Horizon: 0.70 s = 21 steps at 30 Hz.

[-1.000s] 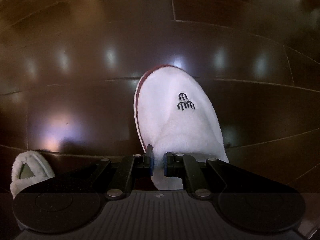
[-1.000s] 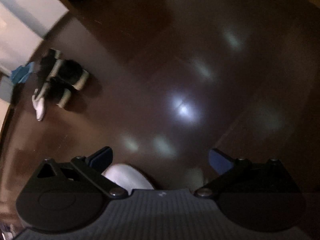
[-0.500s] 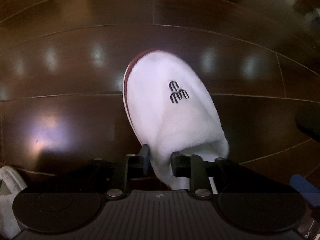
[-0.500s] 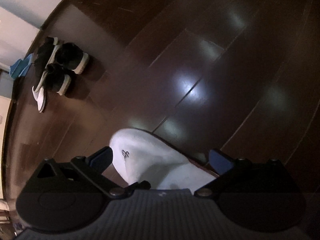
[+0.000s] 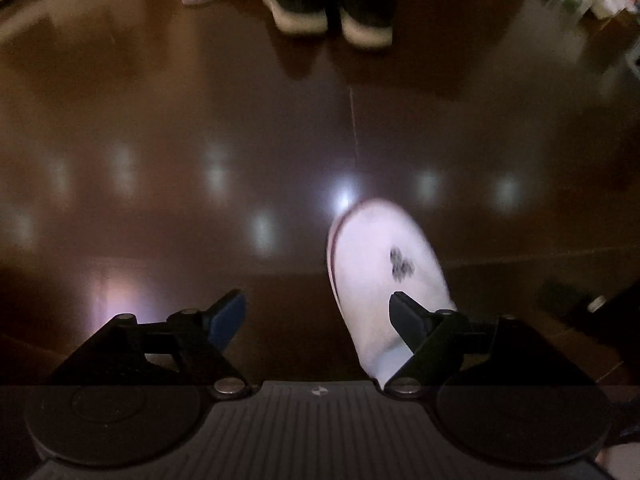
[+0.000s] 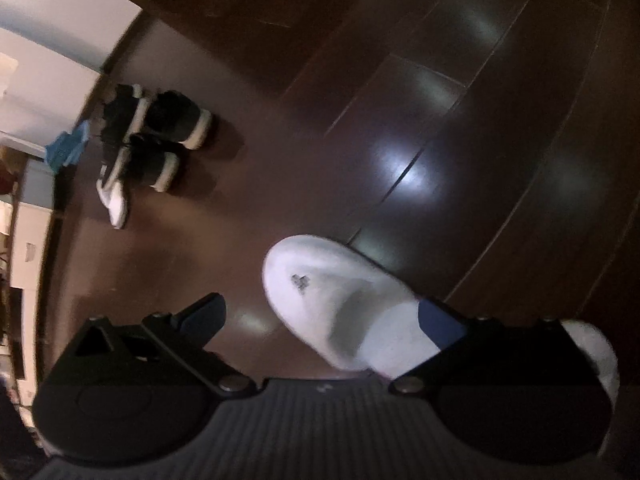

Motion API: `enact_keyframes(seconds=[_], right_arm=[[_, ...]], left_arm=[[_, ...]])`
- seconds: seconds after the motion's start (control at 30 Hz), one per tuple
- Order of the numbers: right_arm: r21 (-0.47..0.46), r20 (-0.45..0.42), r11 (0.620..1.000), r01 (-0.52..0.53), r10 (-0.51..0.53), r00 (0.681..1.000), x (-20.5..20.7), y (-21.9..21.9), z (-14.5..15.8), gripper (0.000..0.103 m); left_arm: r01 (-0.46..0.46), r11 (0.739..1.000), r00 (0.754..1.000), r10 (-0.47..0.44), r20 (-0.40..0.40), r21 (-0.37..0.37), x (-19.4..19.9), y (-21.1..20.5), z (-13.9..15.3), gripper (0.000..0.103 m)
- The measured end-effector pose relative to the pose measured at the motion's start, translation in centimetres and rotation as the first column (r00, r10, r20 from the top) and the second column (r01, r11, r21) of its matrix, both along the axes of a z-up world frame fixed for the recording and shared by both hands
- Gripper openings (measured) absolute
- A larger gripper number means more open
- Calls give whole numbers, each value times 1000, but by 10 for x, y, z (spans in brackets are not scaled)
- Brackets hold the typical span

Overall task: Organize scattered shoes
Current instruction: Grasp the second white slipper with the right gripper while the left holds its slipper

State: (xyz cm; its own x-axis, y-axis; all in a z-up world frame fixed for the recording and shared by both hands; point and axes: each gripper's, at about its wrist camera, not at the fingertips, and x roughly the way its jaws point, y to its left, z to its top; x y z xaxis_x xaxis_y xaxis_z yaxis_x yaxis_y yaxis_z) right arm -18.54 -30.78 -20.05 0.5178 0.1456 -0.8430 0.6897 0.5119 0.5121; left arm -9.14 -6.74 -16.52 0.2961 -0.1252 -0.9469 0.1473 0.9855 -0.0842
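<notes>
A white plush slipper point(image 5: 380, 264) with a dark logo lies on the dark wood floor. My left gripper point(image 5: 318, 318) is open above the floor, and its right finger point(image 5: 406, 322) overlaps the slipper's heel end. Nothing sits between its jaws. In the right wrist view a white slipper point(image 6: 332, 292) with the same logo lies toe toward the upper left. My right gripper point(image 6: 322, 320) is open, with its blue-padded right finger point(image 6: 440, 326) over the slipper's opening. Another white plush shape point(image 6: 596, 352) shows at the right edge, mostly hidden behind the gripper body.
A pair of black sneakers point(image 6: 160, 136) with pale soles stands side by side near the wall, also blurred at the top as the sneakers point(image 5: 328, 12). A white slipper point(image 6: 114, 204) and a blue object point(image 6: 66, 148) lie beside them. Bare floor spans between.
My left gripper has opened and let go of the white slipper, then tilted up so the sneakers came into view. The right gripper has shifted so the slipper shows more fully.
</notes>
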Motion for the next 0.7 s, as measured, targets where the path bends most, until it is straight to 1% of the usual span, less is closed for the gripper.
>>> enact_keyframes(seconds=[0.07,0.17,0.2,0.23,0.27,0.3,0.33,0.37,0.47,0.6,0.63,0.7], right_arm=[[22,10,1000,14,-14,1000,-3,6,4,103],[71,5,993,92,-92,996,1,17,-3,102],[93,6,991,97,-98,995,4,21,-9,101],[98,6,991,86,-87,996,7,23,-13,96],[102,6,992,76,-77,997,10,25,-18,95],[91,-18,994,55,-54,998,14,28,-28,94],[89,-30,995,54,-51,998,16,28,-31,92],[93,-39,994,53,-49,998,19,25,-36,90],[103,-67,993,50,-43,997,30,18,-53,88],[113,-85,992,63,-54,995,33,21,-72,85],[117,-86,991,63,-53,995,30,22,-73,83],[127,-100,989,71,-59,993,32,26,-85,82]], left_arm=[[-3,1000,999,2,42,30,5,5,30,87],[-16,997,998,11,64,81,17,9,62,88],[-21,995,998,15,63,97,25,10,71,88],[-22,995,998,15,65,102,31,8,73,88],[-21,995,998,14,66,102,35,6,71,89],[-14,994,998,7,68,106,40,5,72,89],[-5,993,998,-3,69,114,45,3,67,89],[5,992,997,-14,70,122,50,-1,61,89],[6,991,999,-10,31,135,60,-7,36,88],[6,989,1000,-5,-9,148,49,-2,22,89],[5,989,1000,-1,-24,151,48,-1,17,89],[4,988,999,3,-50,156,49,1,9,89]])
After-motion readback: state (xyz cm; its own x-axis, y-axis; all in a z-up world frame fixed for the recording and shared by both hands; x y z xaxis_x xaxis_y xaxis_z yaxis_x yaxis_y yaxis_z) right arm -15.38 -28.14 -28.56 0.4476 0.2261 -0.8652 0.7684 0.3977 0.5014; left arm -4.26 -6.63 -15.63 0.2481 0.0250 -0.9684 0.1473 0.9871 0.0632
